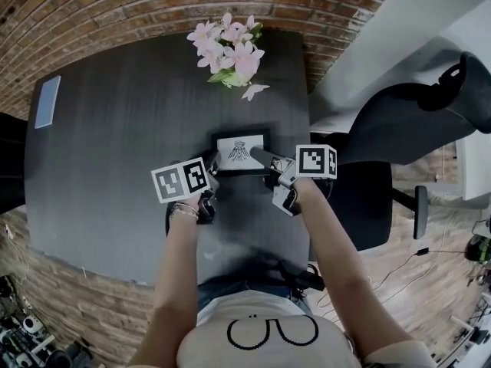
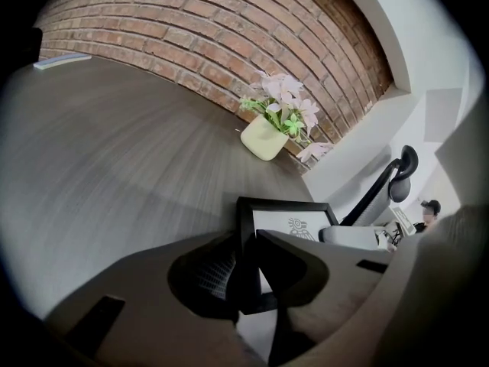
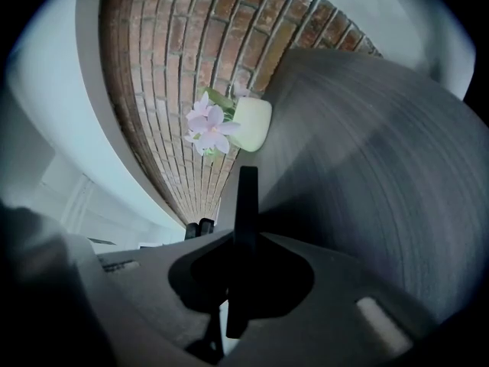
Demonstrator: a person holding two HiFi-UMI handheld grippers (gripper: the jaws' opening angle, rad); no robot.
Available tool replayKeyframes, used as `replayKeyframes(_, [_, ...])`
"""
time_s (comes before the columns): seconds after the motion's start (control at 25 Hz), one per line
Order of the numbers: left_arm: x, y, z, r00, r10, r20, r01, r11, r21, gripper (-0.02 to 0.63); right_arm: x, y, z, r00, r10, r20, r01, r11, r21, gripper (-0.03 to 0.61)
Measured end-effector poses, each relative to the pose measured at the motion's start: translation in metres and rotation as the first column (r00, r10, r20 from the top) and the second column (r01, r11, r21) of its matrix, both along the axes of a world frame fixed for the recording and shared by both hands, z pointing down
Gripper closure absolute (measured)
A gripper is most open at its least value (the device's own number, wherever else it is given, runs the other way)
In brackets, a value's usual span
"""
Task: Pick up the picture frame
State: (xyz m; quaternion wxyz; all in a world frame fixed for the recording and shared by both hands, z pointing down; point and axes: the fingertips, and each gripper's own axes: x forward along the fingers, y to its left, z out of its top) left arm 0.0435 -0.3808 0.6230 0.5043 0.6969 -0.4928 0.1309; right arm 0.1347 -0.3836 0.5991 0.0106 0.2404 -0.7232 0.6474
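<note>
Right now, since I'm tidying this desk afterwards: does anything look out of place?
One loose blossom lies on the table beside the flower bunch, detached from it. Nothing else stands out.

1 pot of pink flowers (image 1: 229, 50) stands on the dark table (image 1: 115, 167) by a brick wall (image 1: 115, 6); an office chair (image 1: 399, 121) stands alongside.
</note>
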Motion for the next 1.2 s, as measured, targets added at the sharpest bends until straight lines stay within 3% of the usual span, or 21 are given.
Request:
replayKeyframes(0.08, [0.001,-0.001,-0.003,1.0,0.003,0.013,-0.003,1.0,0.012,0.484,0.0,0.0,0.0,1.0,0.001,-0.001,-0.001,1.0,0.0,0.56])
replayKeyframes(0.24, [0.01,-0.004,-0.015,1.0,0.011,0.018,-0.012,1.0,0.027,0.237,0.0,0.0,0.0,1.0,0.003,-0.001,-0.003,1.0,-0.005,0.56])
replayKeyframes(0.28, [0.01,-0.004,-0.018,0.999,0.022,0.048,-0.024,0.999,0.039,0.222,0.0,0.001,-0.001,1.0,0.003,-0.001,-0.003,1.0,-0.006,0.56])
replayKeyframes(0.4, [0.01,-0.004,-0.026,0.994,0.051,0.101,-0.058,0.996,0.067,0.222,0.0,0.001,-0.002,1.0,0.008,0.001,-0.008,1.0,-0.011,0.561])
replayKeyframes(0.76, [-0.001,0.003,-0.053,0.994,0.041,0.103,-0.052,0.993,0.106,0.222,0.0,0.005,-0.016,0.998,0.051,0.034,-0.05,0.999,-0.01,0.561])
replayKeyframes(1.0, [-0.008,0.016,-0.079,0.995,0.026,0.1,-0.041,0.987,0.158,0.222,0.0,0.014,-0.042,0.997,0.063,0.05,-0.065,0.997,0.04,0.561])
replayKeyframes(1.2, [-0.01,0.029,-0.105,0.991,0.075,0.111,-0.099,0.968,0.23,0.222,0.002,0.026,-0.068,0.996,0.08,0.051,-0.085,0.991,0.107,0.561])
